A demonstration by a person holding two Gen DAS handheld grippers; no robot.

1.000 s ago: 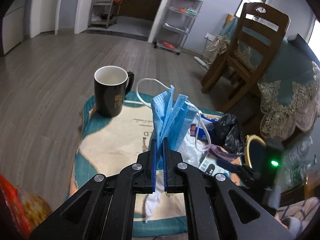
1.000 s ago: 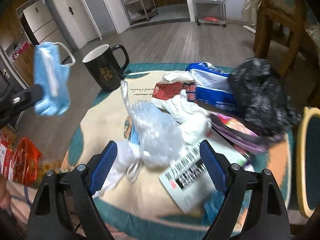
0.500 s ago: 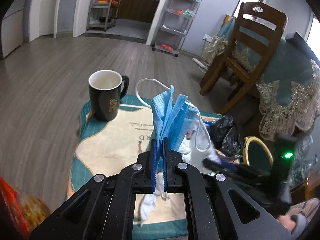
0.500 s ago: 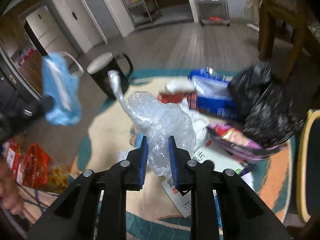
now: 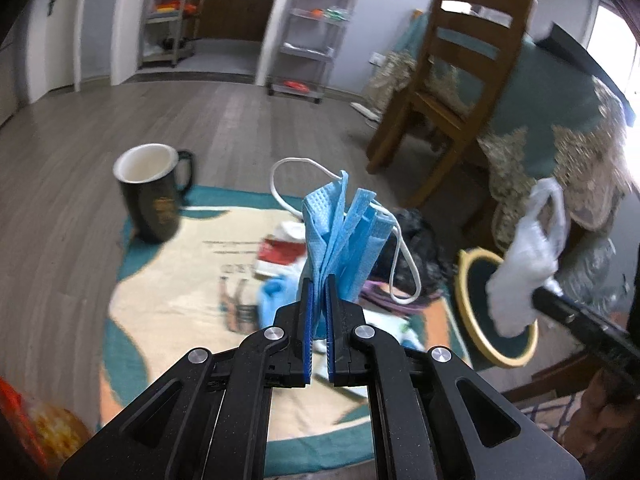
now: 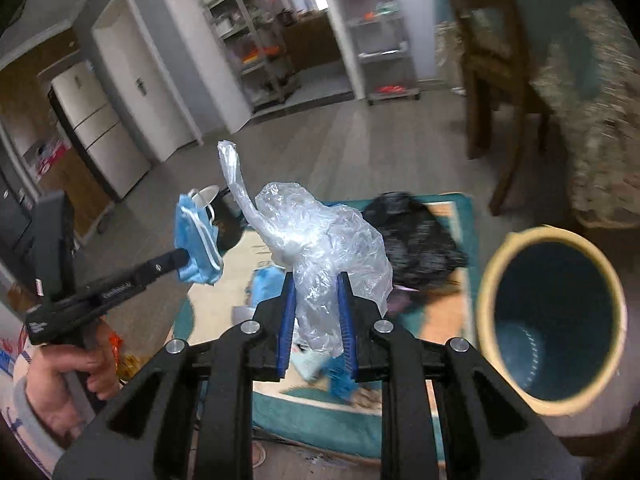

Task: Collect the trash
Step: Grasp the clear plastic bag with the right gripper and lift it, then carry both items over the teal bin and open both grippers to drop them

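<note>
The left tongs (image 5: 318,280) are clamped on a folded blue face mask (image 5: 344,232), its white ear loop dangling free above the mat (image 5: 160,280). The right tongs (image 6: 316,292) pinch a crumpled clear plastic bag (image 6: 320,236) – held up in the air, just left of the yellow-rimmed bin (image 6: 552,320) in the right wrist view. More litter, including a black bag (image 6: 416,240), lies on the mat, and a black mug (image 5: 150,196) stands at its far corner.
</note>
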